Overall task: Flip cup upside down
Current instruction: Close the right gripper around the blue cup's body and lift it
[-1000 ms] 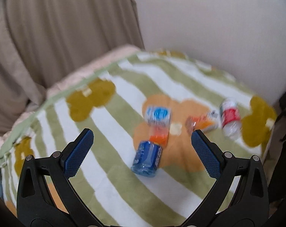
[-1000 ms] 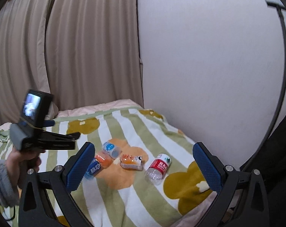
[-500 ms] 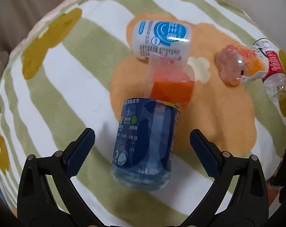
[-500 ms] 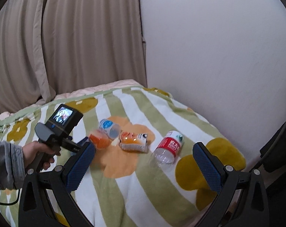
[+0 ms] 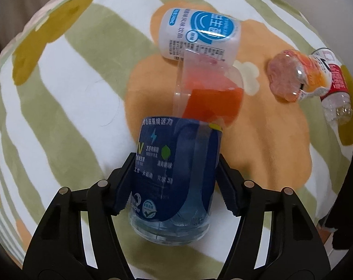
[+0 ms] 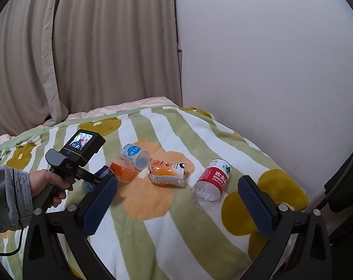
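Left tongs (image 5: pixel 175 184) clamp the blue cup (image 5: pixel 174 175) lying on the bed (image 5: pixel 60 74).
Right tongs (image 6: pixel 178 207) hang wide, empty. Risk: the thin cup could squash or slip when turned, nudging the touching orange cup (image 5: pixel 211 95).

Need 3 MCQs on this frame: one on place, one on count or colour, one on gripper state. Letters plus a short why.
1. Where is the blue-labelled cup?
A. between the left gripper's fingers
B. against the wall
C. under the red-labelled bottle

2. How many cut cups and bottles lie on the blanket, counting the held one?
A. three
B. five
C. seven

3. How is the right gripper?
A. shut on a cup
B. open, holding nothing
C. shut on the blanket

Key:
1 A, the left gripper has a pad pressed on each side of it.
2 B, blue, orange cup, white-and-blue cup, crumpled orange bottle, red-labelled bottle.
3 B, its fingers stand wide apart above the blanket.
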